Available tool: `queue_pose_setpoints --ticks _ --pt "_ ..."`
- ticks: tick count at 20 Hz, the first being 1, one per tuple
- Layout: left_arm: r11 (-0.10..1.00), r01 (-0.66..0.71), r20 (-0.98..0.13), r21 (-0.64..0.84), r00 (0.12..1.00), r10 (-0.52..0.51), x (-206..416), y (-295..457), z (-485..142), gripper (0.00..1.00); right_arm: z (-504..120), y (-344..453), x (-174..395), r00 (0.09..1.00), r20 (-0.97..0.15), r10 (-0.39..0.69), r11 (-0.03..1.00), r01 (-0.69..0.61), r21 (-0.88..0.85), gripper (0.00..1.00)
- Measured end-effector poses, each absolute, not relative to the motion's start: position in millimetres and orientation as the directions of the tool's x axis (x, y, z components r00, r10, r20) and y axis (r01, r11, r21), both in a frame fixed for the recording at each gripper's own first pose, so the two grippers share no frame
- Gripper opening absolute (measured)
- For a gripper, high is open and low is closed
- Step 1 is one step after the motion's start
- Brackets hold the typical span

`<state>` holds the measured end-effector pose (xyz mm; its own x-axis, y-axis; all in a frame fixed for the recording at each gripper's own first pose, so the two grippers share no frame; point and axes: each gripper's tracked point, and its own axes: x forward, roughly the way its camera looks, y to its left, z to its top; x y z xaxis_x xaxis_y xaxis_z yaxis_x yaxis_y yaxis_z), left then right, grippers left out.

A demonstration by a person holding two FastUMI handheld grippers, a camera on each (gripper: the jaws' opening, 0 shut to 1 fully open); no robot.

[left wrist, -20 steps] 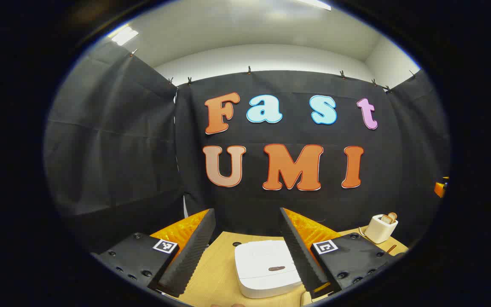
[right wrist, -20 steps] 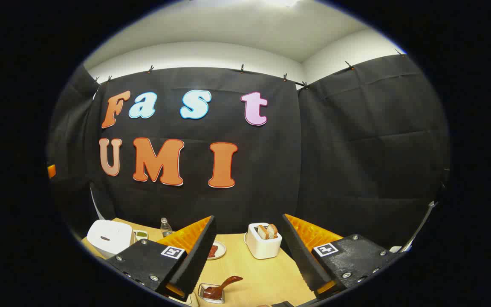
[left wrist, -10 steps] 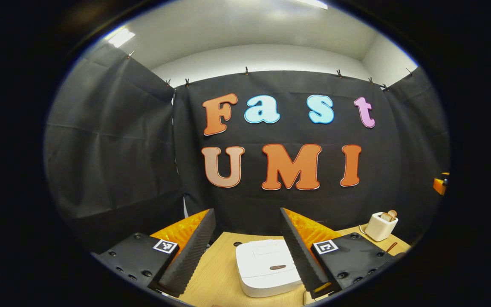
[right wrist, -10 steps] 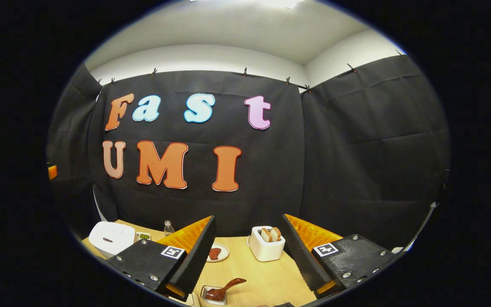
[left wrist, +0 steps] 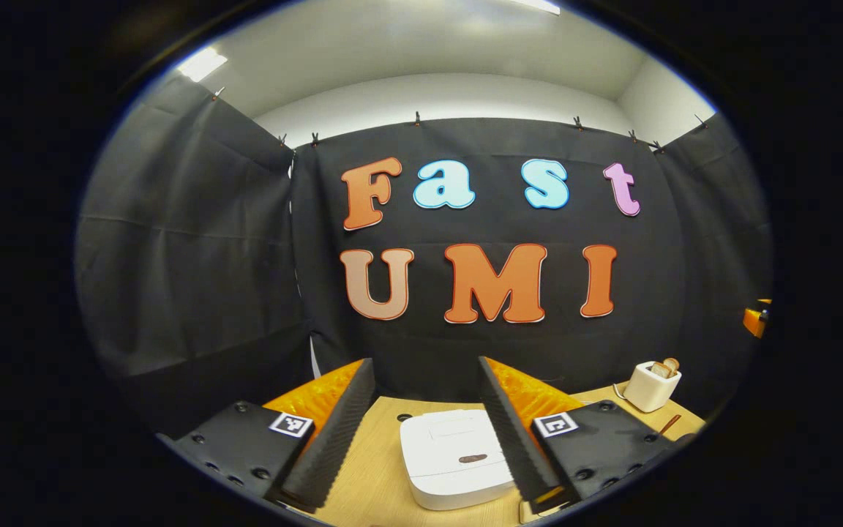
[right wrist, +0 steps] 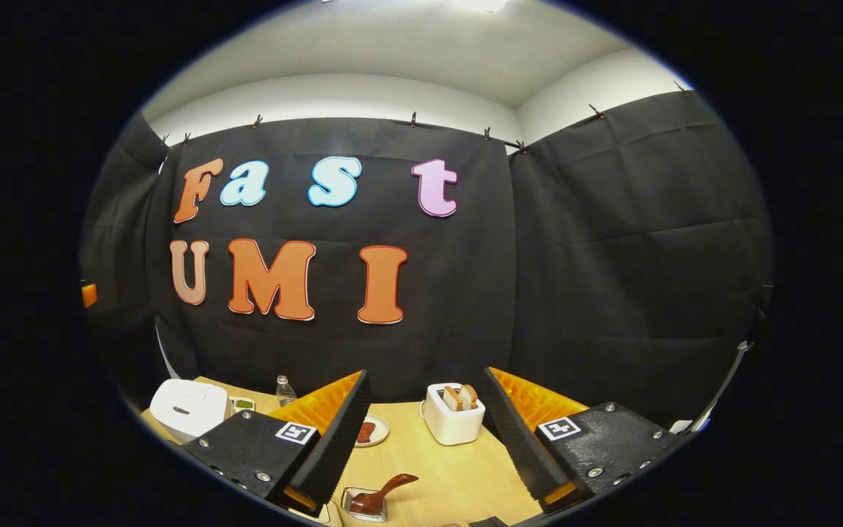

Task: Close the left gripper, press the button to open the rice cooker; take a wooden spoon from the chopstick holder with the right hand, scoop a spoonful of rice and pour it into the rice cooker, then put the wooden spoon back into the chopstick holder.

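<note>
Nothing is done yet. The rice cooker [left wrist: 456,457] sits on the desk [left wrist: 374,468] with its lid down, at about 6 o'clock in the left gripper view. The left gripper [left wrist: 421,432] hangs over it with its fingers wide apart, so they must come together before the brown button [left wrist: 473,459] gets pressed. The right gripper [right wrist: 425,439] has its fingers apart too and holds nothing. A brown wooden spoon [right wrist: 381,494] lies in a small dish [right wrist: 361,505] at 6 o'clock in the right gripper view. I think scooping, pouring and putting back are all left.
</note>
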<state>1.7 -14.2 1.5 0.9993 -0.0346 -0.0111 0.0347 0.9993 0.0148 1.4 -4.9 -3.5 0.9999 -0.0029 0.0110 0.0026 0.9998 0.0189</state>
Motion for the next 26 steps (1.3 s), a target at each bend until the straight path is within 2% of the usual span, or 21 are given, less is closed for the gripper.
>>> queue_pose_setpoints --ticks 1,5,7,8,12,16,21,26 --pt "0.999 0.037 -0.013 0.015 0.999 -0.037 4 -15 0 0.85 -4 -6 1 1.0 0.011 -0.005 1.0 0.005 0.02 0.95" --pt "0.997 0.072 -0.027 0.025 0.997 -0.071 6 -28 -2 0.62 -8 -10 2 1.0 0.0 -0.006 1.0 0.006 0.029 0.95" --pt "0.999 0.031 -0.016 0.044 0.999 -0.03 10 -25 1 0.24 -8 -13 2 1.0 -0.004 -0.014 1.0 0.014 0.024 0.94" --pt "0.998 0.044 -0.015 0.051 0.999 -0.043 14 -31 2 0.06 -9 -15 3 1.0 -0.005 -0.018 1.0 0.018 0.021 0.95" --pt "0.998 0.064 -0.053 0.015 0.997 -0.063 21 -44 -12 0.05 -12 -19 4 1.0 -0.014 -0.027 1.0 0.027 0.012 0.95" --pt "0.991 0.135 -0.127 -0.015 0.983 -0.136 44 -67 -39 0.04 -17 -24 6 0.999 -0.031 -0.038 0.999 0.039 0.008 0.95" --pt "0.985 0.168 -0.287 -0.04 0.942 -0.172 71 -83 -114 0.05 -32 -26 13 0.997 -0.066 -0.042 0.999 0.044 0.027 0.95" --pt "0.982 0.186 -0.402 -0.029 0.897 -0.182 98 -96 -192 0.05 -48 -35 17 0.992 -0.104 -0.069 0.997 0.073 0.035 0.94"
